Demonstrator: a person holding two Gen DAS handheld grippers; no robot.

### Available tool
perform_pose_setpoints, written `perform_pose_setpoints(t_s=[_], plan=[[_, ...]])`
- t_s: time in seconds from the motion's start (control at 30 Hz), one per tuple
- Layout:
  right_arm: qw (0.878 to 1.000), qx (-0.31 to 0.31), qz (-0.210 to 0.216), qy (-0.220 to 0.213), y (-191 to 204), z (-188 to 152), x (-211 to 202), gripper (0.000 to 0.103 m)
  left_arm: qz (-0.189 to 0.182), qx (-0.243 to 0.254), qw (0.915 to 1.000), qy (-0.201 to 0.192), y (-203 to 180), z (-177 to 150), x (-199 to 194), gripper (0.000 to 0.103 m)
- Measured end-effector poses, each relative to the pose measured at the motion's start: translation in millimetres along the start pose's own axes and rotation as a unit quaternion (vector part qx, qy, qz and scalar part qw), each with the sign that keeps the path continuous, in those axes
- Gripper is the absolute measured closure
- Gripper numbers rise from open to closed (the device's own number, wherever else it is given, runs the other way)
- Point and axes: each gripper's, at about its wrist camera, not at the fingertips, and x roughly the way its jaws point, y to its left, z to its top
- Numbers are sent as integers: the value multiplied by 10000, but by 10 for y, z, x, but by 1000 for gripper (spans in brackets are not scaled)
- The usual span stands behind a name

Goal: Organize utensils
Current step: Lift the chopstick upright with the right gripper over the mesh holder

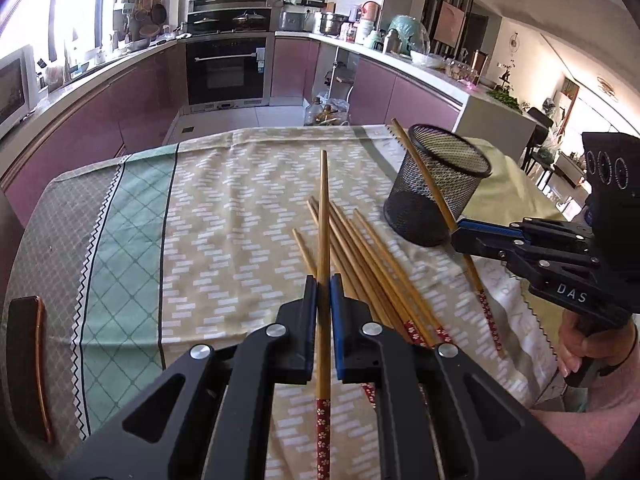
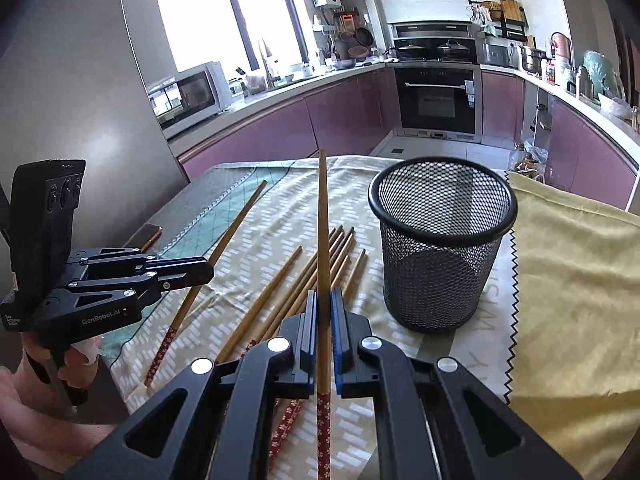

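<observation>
Loose chopsticks (image 1: pixel 360 256) fanned flat on patterned tablecloth (image 1: pixel 224 208), just left of mesh cup (image 1: pixel 438 184), tips pointing away, red floral ends toward camera. Mesh cup upright on tablecloth, yellow cloth (image 2: pixel 568 280) just right of it. Left gripper (image 1: pixel 323 292) clamped tight on single chopstick (image 1: pixel 324 216), lifted above pile, left of cup. Right gripper (image 2: pixel 324 304) pinched on another chopstick (image 2: pixel 323 216), near cup's left side. Phone (image 1: pixel 28 364) at tablecloth's far-left edge, well apart from cup.

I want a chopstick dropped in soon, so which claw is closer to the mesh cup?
Right. The right claw sits beside the mesh cup; the left claw is farther off, over the loose chopsticks.
</observation>
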Motion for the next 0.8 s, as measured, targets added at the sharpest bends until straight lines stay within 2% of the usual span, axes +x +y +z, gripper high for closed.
perform_pose_setpoints(t_s=[0.37, 0.8], plan=[[9977, -16, 96, -672, -50, 151, -402, 97, -687, 14, 9951, -710, -93, 248, -624, 96], [9924, -130, 87, -1218, -162, 463, -720, 97, -1150, 16, 9849, -1290, -265, 716, -826, 96]])
